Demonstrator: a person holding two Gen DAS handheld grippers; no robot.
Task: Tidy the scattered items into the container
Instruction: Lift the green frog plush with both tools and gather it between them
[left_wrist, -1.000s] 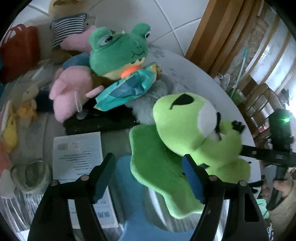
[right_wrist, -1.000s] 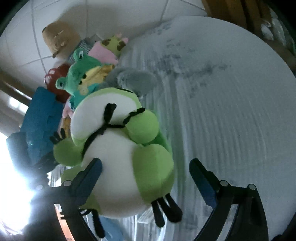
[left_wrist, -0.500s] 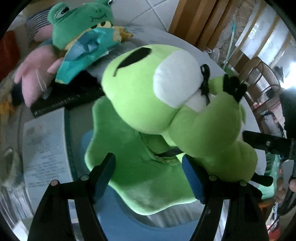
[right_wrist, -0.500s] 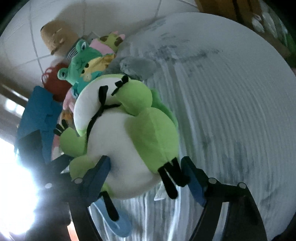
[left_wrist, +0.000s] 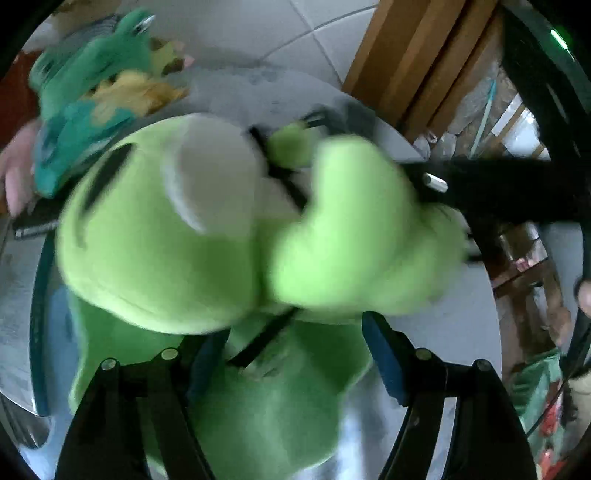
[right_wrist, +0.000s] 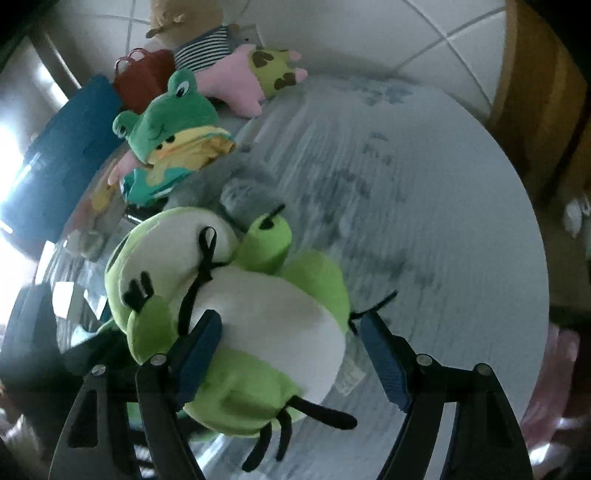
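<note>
A big lime-green frog plush (left_wrist: 192, 243) with a white belly (right_wrist: 280, 317) fills both views. It lies on the round white table (right_wrist: 424, 206). My left gripper (left_wrist: 291, 354) is open, its fingers either side of the frog's lower body and cape. My right gripper (right_wrist: 291, 354) is open around the frog's white belly from the other side, its left pad (right_wrist: 199, 347) against the plush. The right gripper's dark arm (left_wrist: 491, 192) shows behind the frog in the left wrist view. No container is identifiable for certain.
A dark green frog-hooded duck plush (right_wrist: 170, 125), a pink plush (right_wrist: 236, 85), a striped bear (right_wrist: 192, 33) and a grey plush (right_wrist: 243, 192) crowd the table's far left. A blue bin-like shape (right_wrist: 62, 155) and red bag (right_wrist: 140, 81) stand beyond. Wooden chairs (left_wrist: 417, 70) stand right.
Both grippers have closed in on the lime frog from opposite sides; it now fills the left view, blurred, and the right gripper's fingers straddle its belly.
</note>
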